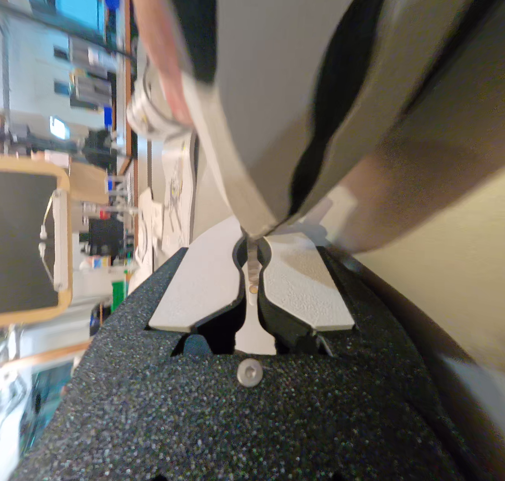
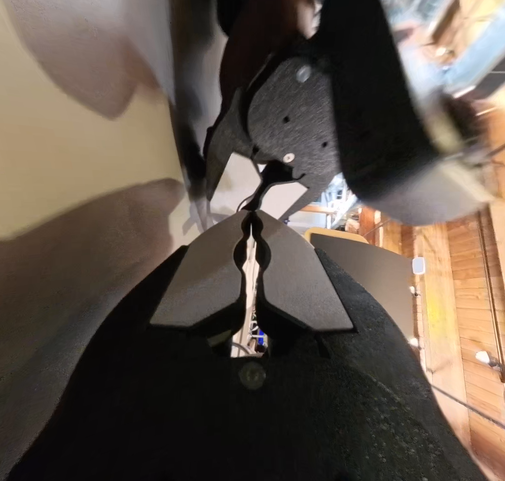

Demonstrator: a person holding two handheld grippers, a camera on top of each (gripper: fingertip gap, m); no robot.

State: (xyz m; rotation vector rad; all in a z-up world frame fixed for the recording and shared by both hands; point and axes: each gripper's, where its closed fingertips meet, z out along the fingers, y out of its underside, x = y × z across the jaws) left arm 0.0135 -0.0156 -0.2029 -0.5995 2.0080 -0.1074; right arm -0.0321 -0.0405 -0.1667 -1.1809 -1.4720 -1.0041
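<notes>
The left gripper [image 1: 252,242] has its pale fingers [image 1: 213,271] clamped on a thin silvery-grey tab [image 1: 252,265], and both inner edges press against it along the narrow channel between them. The tab's long axis runs straight down the fingers, pointing away from the camera. At its far end it joins the corner of a large grey sheet-like thing [image 1: 259,112], which fans up and outward from that corner and is split by a dark slit [image 1: 314,139]. Whether this thing is cloth or stiffer I cannot tell through the blur. The right gripper [image 2: 250,216] has its fingertips together, with nothing I can make out between them. They sit just short of the left gripper's fingertips, almost nose to nose. Both grippers hang close above the cream worktop [image 1: 451,262], which fills one side of each view; its edges are out of sight. A chair with a pale wooden frame and a dark seat [image 1: 32,235] stands well beyond. In my judgement the weak point is the hold: a big, heavy-looking piece hangs from one slim tab, so a sideways tug could drag the tab out of the fingers. With the two sets of tips so close, they could also knock together.
</notes>
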